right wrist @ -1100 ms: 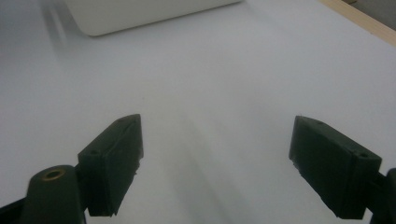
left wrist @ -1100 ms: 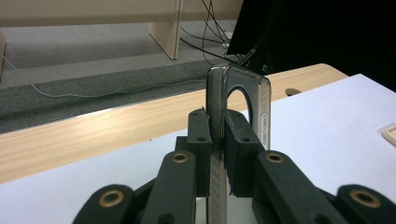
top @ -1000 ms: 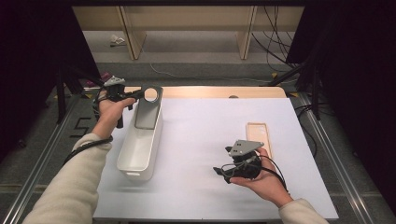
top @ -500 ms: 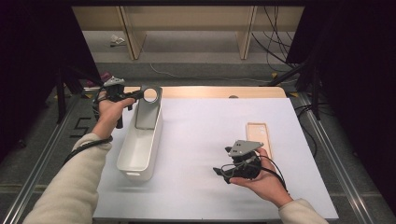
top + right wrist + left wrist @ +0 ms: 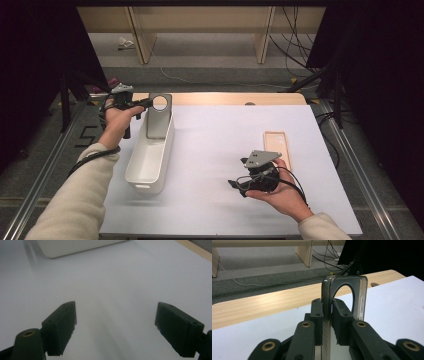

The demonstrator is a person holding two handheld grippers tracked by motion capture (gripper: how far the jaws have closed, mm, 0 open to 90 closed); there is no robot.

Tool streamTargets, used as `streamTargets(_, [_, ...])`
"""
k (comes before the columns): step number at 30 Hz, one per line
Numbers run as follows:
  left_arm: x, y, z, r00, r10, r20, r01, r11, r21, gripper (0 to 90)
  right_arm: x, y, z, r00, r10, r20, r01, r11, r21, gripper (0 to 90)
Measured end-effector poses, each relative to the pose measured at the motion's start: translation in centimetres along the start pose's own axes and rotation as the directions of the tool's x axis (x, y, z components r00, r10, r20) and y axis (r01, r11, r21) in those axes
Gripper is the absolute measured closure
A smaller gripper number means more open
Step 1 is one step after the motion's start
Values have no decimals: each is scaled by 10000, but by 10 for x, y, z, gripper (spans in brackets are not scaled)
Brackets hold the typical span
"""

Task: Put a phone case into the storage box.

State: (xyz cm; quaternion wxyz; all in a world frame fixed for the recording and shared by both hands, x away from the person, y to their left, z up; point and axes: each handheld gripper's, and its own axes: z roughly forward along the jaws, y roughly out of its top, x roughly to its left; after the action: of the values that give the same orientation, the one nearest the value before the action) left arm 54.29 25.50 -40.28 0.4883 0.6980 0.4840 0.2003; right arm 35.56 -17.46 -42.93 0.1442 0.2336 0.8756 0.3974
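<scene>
Up at the far left corner of the white surface, the left tongs are clamped on a grey phone case, pinching its top edge just beside the round camera hole. Seen from above, the case stands upright over the far end of a long white bin, its lower part dipping inside the bin's rim; whether it touches the bin's floor cannot be told. Seen along the left tongs, the pads press flat on both faces of the case, which rises edge-on between them with the camera opening showing to the right of the grip. Their jaws have just been opening a trace, with the case between them and gripped.

Nearer the person, on the right part of the surface, the right tongs lie in an upturned hand, pointing left toward the bin. Their jaws stand wide apart with nothing between them, hovering just over bare surface. A pale wooden tray lies flat just beyond that hand.
</scene>
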Motion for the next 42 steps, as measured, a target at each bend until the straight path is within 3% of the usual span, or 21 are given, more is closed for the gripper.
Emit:
streamTargets(16, [-2,2,2,9979,226,-611,-206,9993,327,766,0,0,0,10000,5,3,-5,10000,-2,183])
streamTargets(25, [-3,5,2,9927,335,-1161,-291,9988,393,698,0,0,0,10000,-1,9,1,10000,-7,183])
streamTargets(29, [-5,7,0,9904,404,-1322,-352,9985,415,621,0,0,0,10000,-6,19,6,10000,1,182])
streamTargets(36, [-11,11,-8,9901,141,-1395,-90,9993,373,448,-1,0,-1,10000,40,82,-40,10000,27,177])
streamTargets(42, [-22,11,-24,9909,40,-1347,-18,9999,163,217,-5,-1,-3,9997,115,202,-114,9999,-47,174])
